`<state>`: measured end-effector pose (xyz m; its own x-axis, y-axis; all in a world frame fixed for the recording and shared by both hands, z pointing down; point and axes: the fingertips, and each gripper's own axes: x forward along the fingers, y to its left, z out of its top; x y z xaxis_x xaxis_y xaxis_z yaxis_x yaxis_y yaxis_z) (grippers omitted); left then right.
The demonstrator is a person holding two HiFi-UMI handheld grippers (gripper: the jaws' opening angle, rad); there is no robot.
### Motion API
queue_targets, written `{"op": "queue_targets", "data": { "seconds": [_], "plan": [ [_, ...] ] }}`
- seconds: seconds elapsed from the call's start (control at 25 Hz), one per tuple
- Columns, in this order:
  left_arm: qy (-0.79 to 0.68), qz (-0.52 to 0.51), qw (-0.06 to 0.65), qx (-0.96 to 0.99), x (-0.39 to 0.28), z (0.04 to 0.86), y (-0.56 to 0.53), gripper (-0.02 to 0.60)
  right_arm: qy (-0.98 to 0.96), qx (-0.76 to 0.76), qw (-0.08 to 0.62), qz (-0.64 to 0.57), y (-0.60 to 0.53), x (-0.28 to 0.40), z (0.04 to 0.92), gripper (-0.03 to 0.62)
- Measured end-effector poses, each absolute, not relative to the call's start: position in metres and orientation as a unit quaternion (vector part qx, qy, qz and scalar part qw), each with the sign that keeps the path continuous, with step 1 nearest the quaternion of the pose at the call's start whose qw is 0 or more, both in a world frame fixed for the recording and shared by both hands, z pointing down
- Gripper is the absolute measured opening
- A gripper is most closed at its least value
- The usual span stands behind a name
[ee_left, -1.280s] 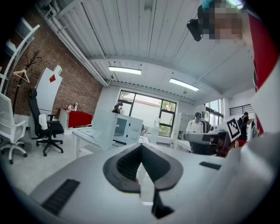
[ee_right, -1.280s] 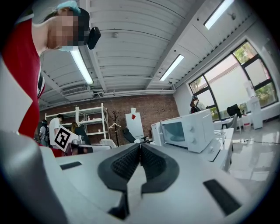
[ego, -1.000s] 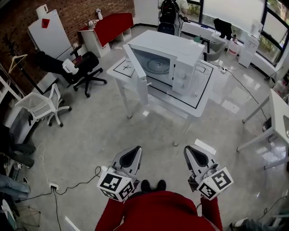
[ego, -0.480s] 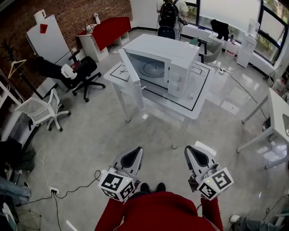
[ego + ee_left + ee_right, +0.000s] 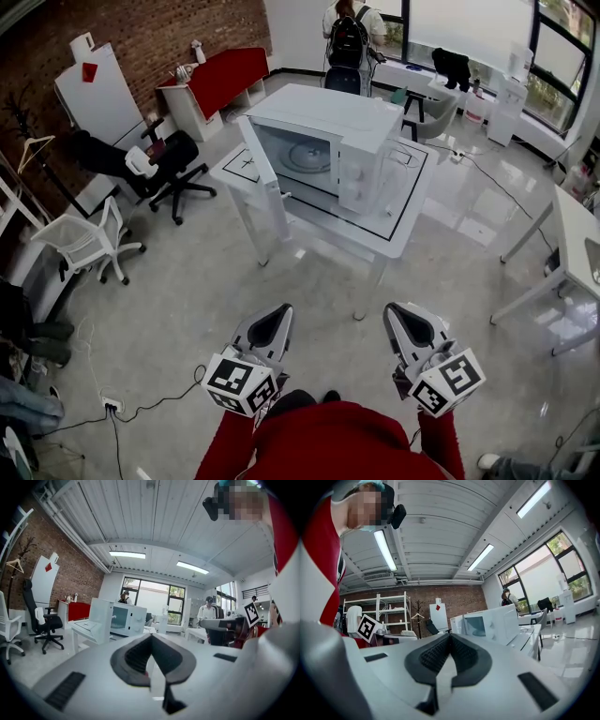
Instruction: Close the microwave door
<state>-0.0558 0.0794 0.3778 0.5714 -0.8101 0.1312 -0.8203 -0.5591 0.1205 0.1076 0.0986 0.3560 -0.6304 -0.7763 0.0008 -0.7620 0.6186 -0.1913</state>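
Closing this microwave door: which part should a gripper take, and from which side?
The open door is hinged at the microwave's left in the head view, its free edge swung out toward the person. Probably best: meet that free edge on the outer face, coming from the left, and push toward the cavity. The left gripper, jaws together and empty, is on that side.

wear: red long-sleeved top (image 5: 328,441), lower centre | left gripper (image 5: 277,314), right gripper (image 5: 396,314): pale grey shells, black ribbed pads (image 5: 133,658) | cubes (image 5: 239,382): black-and-white square markers

A white table (image 5: 410,208) bears the microwave (image 5: 330,114), its door (image 5: 262,172) open.
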Motion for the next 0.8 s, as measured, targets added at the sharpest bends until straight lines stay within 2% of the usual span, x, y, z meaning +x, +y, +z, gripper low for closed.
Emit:
{"op": "queue_targets", "data": {
  "seconds": [0.8],
  "plan": [
    [-0.482,0.036,0.075,0.872,-0.069,0.375,0.043,0.011,0.898,-0.431,0.033,-0.08,0.064,0.105,0.353,0.015]
  ]
}}
